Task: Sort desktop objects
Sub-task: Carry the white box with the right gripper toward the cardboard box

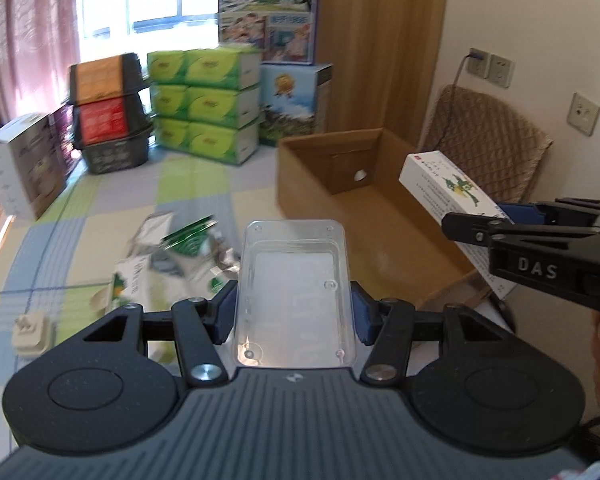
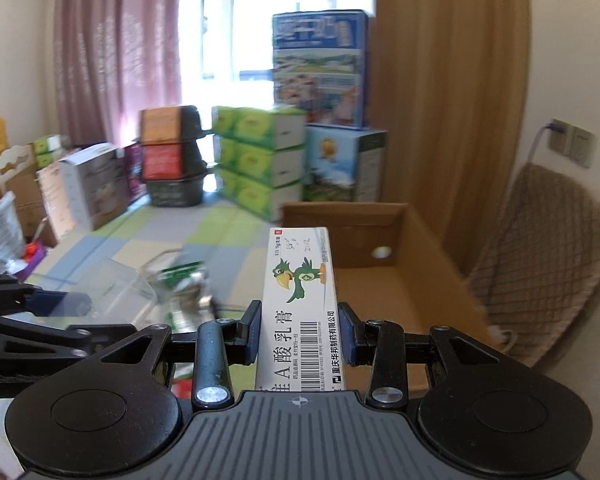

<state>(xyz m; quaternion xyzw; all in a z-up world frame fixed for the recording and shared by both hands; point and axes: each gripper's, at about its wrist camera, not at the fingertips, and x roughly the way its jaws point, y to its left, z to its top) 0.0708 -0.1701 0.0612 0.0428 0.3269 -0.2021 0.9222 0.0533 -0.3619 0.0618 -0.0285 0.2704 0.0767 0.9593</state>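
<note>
My left gripper (image 1: 294, 312) clamps a clear plastic tray (image 1: 294, 288); my right gripper (image 2: 298, 332) pinches a white ointment carton (image 2: 300, 304), raised above the open cardboard box (image 1: 380, 208). Beyond, crumpled packets (image 1: 172, 248) lie on the checked cloth (image 1: 100, 208).

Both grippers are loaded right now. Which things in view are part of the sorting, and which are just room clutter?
Part of the job:
- clear plastic tray, held by the left gripper
- ointment box, held by the right gripper
- open cardboard box
- crumpled packets
- white plug adapter

Just lying about:
- stacked green cartons
- blue milk cartons
- chair
- curtains
</note>
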